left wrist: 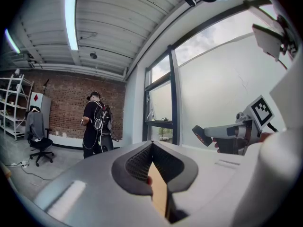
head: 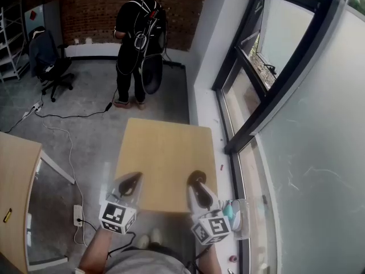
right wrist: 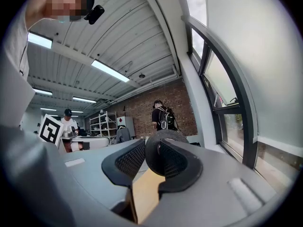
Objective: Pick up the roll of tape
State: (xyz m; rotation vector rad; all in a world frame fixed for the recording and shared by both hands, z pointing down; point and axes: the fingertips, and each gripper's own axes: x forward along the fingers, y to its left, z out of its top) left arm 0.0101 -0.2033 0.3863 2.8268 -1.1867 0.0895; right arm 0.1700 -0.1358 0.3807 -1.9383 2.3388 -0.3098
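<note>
A black roll of tape (right wrist: 164, 143) stands on edge between the pads of my right gripper (right wrist: 150, 150), which is shut on it. In the head view that gripper (head: 197, 182) hangs over the near right part of the bare wooden table (head: 165, 153), with the roll of tape (head: 197, 177) dark at its tip. My left gripper (head: 132, 182) hovers over the table's near left edge. Its pads meet at the tips with nothing between them (left wrist: 152, 149). From the left gripper view the right gripper (left wrist: 202, 135) shows off to the right, held level.
A person in black with a backpack (head: 138, 39) stands beyond the table near the brick wall. An office chair (head: 51, 61) and floor cables lie at the back left. Another desk (head: 14, 193) is at the left. A window wall (head: 274, 84) and its sill run along the right.
</note>
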